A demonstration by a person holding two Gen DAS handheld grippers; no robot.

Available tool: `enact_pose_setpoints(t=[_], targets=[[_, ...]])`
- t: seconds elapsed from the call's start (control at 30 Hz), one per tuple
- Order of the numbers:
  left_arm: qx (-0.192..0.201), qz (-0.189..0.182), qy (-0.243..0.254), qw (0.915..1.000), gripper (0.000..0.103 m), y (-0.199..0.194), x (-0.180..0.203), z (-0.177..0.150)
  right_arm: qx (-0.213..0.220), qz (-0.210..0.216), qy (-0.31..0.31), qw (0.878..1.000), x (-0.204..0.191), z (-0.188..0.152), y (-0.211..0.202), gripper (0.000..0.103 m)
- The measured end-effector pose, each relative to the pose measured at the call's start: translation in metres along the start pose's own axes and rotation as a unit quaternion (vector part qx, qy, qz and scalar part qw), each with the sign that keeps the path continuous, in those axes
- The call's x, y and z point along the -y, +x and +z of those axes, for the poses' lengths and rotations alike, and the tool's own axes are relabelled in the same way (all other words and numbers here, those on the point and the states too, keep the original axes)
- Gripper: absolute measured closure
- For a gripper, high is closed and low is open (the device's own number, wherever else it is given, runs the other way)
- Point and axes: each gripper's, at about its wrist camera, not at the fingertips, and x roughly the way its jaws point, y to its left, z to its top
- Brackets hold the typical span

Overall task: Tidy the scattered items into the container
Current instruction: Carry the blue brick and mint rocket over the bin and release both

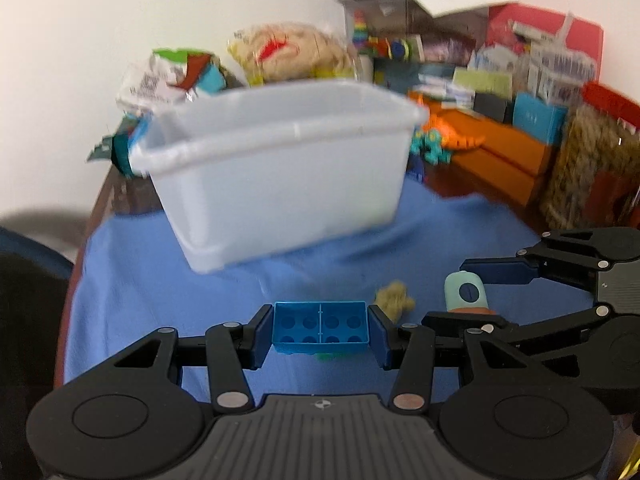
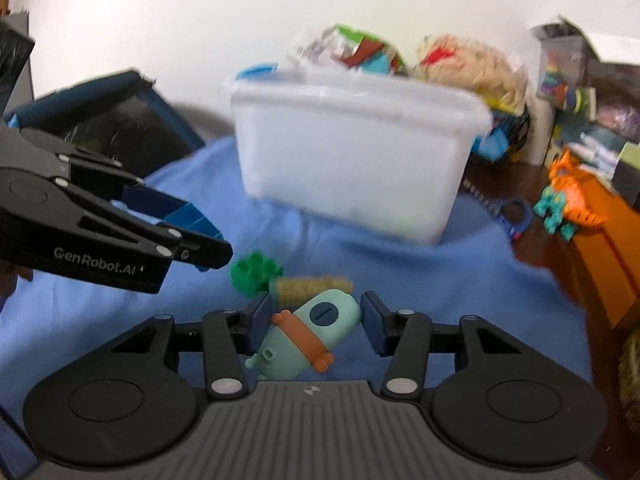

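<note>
My left gripper (image 1: 320,330) is shut on a blue building block (image 1: 320,327), hollow side toward the camera, held above the blue cloth (image 1: 160,280). My right gripper (image 2: 314,326) is shut on a mint-green toy with an orange band (image 2: 308,330); it also shows in the left wrist view (image 1: 466,292). The white plastic container (image 1: 276,168) stands beyond both grippers on the cloth, also in the right wrist view (image 2: 352,156). A green block (image 2: 254,272) and a tan knitted carrot piece (image 2: 312,286) lie on the cloth below the grippers.
Bagged toys (image 1: 288,50) sit behind the container against the wall. Boxes, an orange box (image 1: 500,152) and an orange and teal toy (image 2: 568,200) crowd the right side of the table. A blue keyring-like item (image 2: 510,214) lies right of the container. A dark chair (image 2: 112,120) stands left.
</note>
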Motion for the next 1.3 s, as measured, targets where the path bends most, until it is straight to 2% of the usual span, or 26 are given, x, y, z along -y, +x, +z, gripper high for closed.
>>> enact_pose_setpoints(t=[0.2,0.33,0.5,0.77,0.9,1.03,1.17,1.3], targets=[[0.040,0.013,0.021,0.9989,0.051,-0.018,-0.003,0.035,0.065,-0.018,-0.029,0.997,0.005,0.041,-0.018,0.051],[0.070,0.022,0.012,0.9973,0.051,-0.022,-0.013,0.063,0.101,-0.031,-0.038,0.994,0.014,0.074,-0.019,0.050],[0.104,0.041,0.015,0.9936,0.051,-0.015,-0.026,0.099,0.125,-0.048,-0.014,0.991,0.027,0.104,-0.003,0.050],[0.087,0.074,0.018,0.9932,0.051,0.036,-0.053,0.131,0.129,-0.073,0.015,0.989,0.046,0.137,0.044,0.050],[0.069,0.069,-0.004,0.9952,0.051,0.059,-0.067,0.131,0.111,-0.087,0.029,0.990,0.057,0.142,0.071,0.050],[0.056,0.064,-0.001,0.9964,0.049,0.079,-0.069,0.130,0.094,-0.099,0.048,0.989,0.063,0.142,0.088,0.049],[0.063,0.061,-0.006,0.9961,0.028,0.085,-0.071,0.127,0.103,-0.107,0.057,0.987,0.067,0.138,0.091,0.041],[0.069,0.056,-0.014,0.9960,0.028,0.079,-0.071,0.124,0.114,-0.110,0.057,0.986,0.068,0.139,0.083,0.039]])
